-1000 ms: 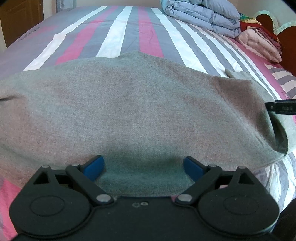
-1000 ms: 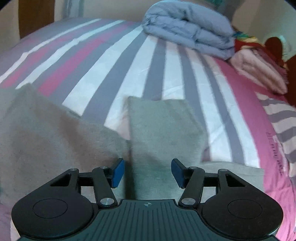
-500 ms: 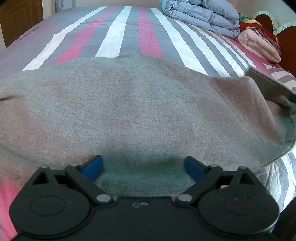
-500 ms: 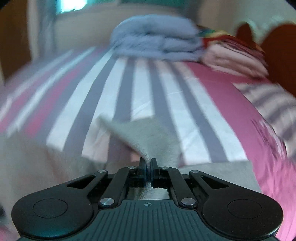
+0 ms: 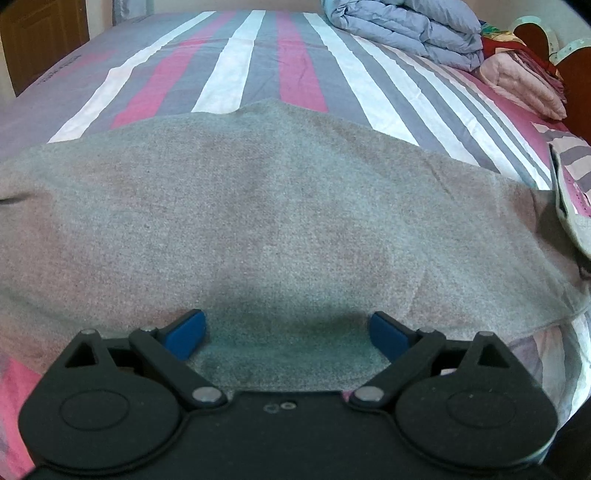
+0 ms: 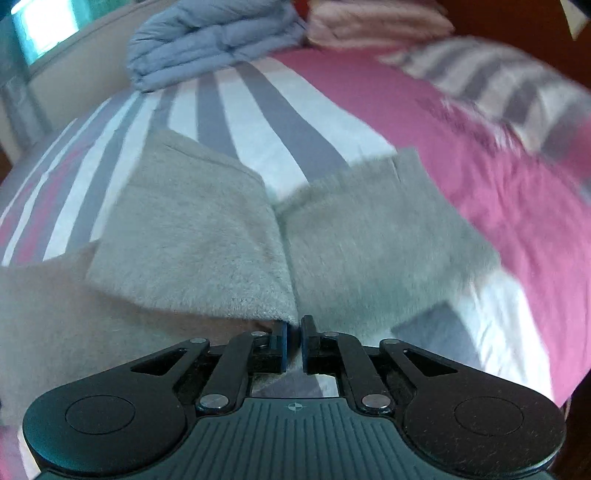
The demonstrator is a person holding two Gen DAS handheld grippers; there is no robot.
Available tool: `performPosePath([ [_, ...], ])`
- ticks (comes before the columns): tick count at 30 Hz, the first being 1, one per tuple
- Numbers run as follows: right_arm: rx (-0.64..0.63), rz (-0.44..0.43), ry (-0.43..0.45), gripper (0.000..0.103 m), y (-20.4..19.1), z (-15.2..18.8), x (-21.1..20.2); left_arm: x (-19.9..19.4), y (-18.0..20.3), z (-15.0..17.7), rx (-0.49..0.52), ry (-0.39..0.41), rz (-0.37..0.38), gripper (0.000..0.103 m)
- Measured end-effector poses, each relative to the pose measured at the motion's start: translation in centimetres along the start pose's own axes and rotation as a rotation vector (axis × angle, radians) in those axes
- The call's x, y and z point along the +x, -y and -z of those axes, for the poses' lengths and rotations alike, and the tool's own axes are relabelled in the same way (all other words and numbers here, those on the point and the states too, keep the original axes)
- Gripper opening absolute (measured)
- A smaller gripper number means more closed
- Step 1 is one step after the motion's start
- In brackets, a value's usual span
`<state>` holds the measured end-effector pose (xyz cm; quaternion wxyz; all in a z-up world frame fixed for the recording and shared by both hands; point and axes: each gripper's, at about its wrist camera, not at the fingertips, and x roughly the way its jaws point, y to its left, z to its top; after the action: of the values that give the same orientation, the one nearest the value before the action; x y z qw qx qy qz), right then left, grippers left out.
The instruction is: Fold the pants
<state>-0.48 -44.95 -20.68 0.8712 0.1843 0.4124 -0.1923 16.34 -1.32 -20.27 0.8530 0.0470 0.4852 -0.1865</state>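
Here, one pair of grey fleece pants (image 5: 280,221) lies spread on a striped bed (image 5: 258,66). The left gripper (image 5: 287,330) hovers over the near edge with its jaws wide apart, holding nothing. The right gripper (image 6: 293,345) is pinched nearly together on a fold of the cloth where two leg ends meet. The fabric looks soft, light and floppy, so edges and corners seem the best holds. One folded blue quilt (image 5: 406,26) rests beyond.

Low wrist views, shared bedspread (image 5: 258,74)
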Motion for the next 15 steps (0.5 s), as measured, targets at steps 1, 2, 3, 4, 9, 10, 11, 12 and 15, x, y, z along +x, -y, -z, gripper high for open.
performPosePath([
  [1, -0.028, 0.008, 0.011, 0.026, -0.4, -0.2, -0.1, 0.0, 0.1, 0.0, 0.0, 0.0, -0.002, 0.09],
  [2, -0.057, 0.017, 0.024, 0.051, -0.8, -0.2, -0.2, 0.0, 0.2, 0.0, 0.0, 0.001, -0.003, 0.09],
  [3, -0.081, 0.023, 0.042, 0.068, -1.2, 0.0, -0.3, 0.0, 0.1, 0.1, 0.0, 0.002, -0.003, 0.09],
  [4, -0.108, 0.025, 0.061, 0.07, -1.5, 0.3, -0.4, 0.0, 0.1, 0.1, 0.0, 0.002, -0.002, 0.09],
  [9, -0.35, 0.096, 0.125, 0.07, -4.6, 1.7, -0.7, -0.1, 0.0, 0.1, 0.001, -0.001, 0.001, 0.09],
  [10, -0.422, 0.126, 0.153, 0.07, -5.2, 2.1, -0.6, -0.1, 0.0, 0.1, -0.001, 0.0, 0.001, 0.09],
  [11, -0.498, 0.161, 0.186, 0.07, -6.2, 2.5, -0.6, -0.1, 0.0, 0.1, -0.001, 0.001, 0.0, 0.09],
  [12, -0.584, 0.201, 0.223, 0.07, -7.1, 3.0, -0.5, -0.1, 0.0, 0.2, -0.001, 0.002, -0.001, 0.09],
  [15, -0.875, 0.291, 0.325, 0.07, -9.8, 5.3, 0.2, -0.1, 0.1, 0.3, 0.0, 0.004, -0.004, 0.09],
])
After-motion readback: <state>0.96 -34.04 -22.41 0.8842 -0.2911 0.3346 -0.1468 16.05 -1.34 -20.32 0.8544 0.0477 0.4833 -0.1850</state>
